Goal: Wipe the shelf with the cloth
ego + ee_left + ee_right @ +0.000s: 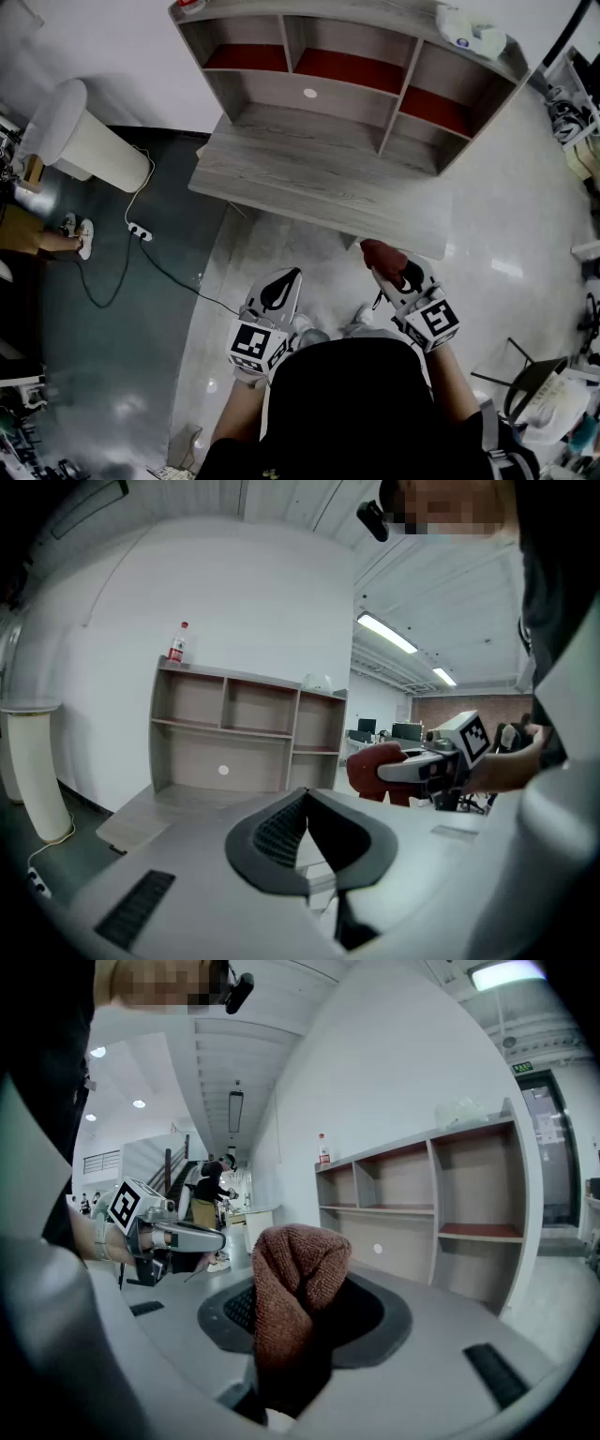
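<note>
presently the cloth [295, 1279], a reddish-brown towel, is held bunched between the jaws of the right gripper [389, 267], which are closed on it so that a folded hump is left standing above them. it is carried in front of the shelf [328, 159], short of the shelf's front edge and not touching it. the left gripper [281, 286] is held alongside, also in front of the shelf, with its jaws brought together and nothing caught between them. the shelf is seen as a grey wooden unit with open compartments above a flat board, and red boards are set across the compartments. on top of the shelf a small bottle [176, 644] is stood at the left end and a white bundle [469, 33] is laid at the right end. left of the shelf a white column [80, 131] is stood on the floor.
</note>
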Tool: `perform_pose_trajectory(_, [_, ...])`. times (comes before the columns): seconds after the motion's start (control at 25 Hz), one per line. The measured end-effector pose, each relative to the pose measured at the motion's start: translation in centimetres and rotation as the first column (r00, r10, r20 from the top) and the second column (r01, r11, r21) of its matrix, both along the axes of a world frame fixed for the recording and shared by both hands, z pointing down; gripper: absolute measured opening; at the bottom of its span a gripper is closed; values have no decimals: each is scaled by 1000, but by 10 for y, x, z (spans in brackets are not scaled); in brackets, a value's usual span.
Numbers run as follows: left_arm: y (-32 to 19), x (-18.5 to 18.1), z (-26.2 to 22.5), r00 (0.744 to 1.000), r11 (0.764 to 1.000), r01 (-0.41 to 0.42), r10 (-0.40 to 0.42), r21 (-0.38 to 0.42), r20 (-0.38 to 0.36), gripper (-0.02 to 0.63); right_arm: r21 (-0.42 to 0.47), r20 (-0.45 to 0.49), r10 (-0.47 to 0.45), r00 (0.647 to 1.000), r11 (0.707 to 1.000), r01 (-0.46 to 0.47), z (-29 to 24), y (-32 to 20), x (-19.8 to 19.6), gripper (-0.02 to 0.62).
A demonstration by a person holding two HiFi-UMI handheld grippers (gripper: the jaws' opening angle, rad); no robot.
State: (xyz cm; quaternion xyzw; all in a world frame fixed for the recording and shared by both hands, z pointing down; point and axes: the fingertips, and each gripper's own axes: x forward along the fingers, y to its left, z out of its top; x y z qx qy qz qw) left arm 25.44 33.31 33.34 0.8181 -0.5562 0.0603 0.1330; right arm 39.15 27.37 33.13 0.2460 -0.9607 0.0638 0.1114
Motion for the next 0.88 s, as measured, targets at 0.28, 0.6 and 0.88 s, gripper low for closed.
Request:
perform_pose_trajectory(0.28, [5, -30, -5, 999, 999, 35, -35, 24, -2, 8, 8, -10, -22, 1000, 1000, 22, -4, 2, -29, 144])
perform_pose_trajectory(0.6, [24, -75, 4, 999, 999, 35, -34, 21, -11, 8, -9, -31, -2, 1000, 1000, 2, -1, 10, -74, 146])
perform_pose_trajectory(0.88, [44, -134, 20, 999, 999, 35, -35, -7, -10, 8, -7, -51, 6, 999, 1000, -7, 11, 20, -130, 147])
